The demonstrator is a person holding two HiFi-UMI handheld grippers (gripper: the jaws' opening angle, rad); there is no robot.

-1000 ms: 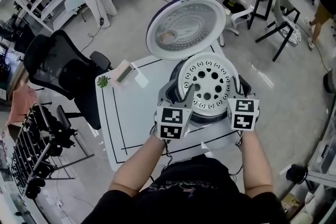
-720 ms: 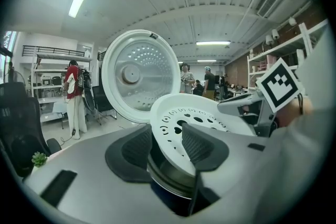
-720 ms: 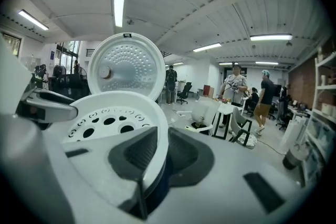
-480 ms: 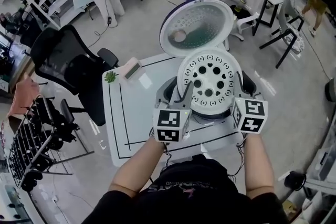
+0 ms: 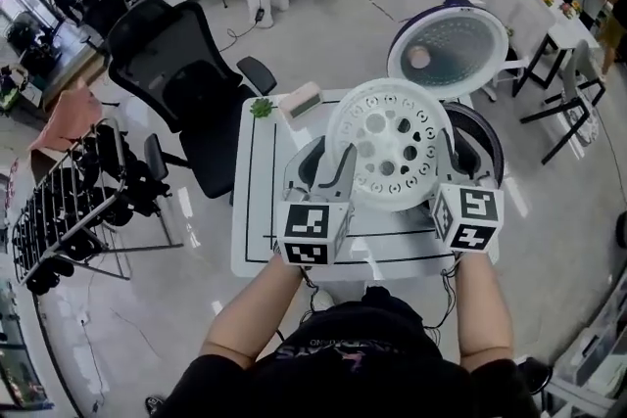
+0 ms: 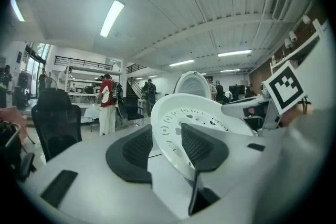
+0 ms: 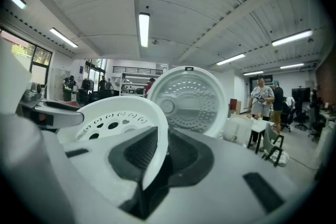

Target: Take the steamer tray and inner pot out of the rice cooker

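**Kid:** Where is the tray (image 5: pixel 392 144) now?

**Friend:** It is up in the air, between the two grippers; it is a round white thing full of holes, and it tips a bit.

**Kid:** Who holds it?

**Friend:** Both do. The left gripper (image 5: pixel 328 163) has the tray's left edge; the edge runs right between its two black pads (image 6: pixel 139 147), one pad outside the tray and one inside; those jaws have just been closing on it. The right gripper (image 5: pixel 454 152) has the right edge; its jaws have just been closing too, and now they pinch the thin white edge tight.

**Kid:** And the cooker (image 5: pixel 482 140)?

**Friend:** It sits on the table (image 5: pixel 257 210), on the right side; from above, the tray covers most of its mouth, so only the dark right edge shows; I cannot see the pot inside. The lid (image 5: pixel 451 52) stands open behind it.

**Kid:** Is there anything else on the table?

**Friend:** There is a small green plant (image 5: pixel 261 108) and a little box (image 5: pixel 301 100) at the far edge, well apart from the grippers; a black chair (image 5: pixel 181 78) stands off to the left.
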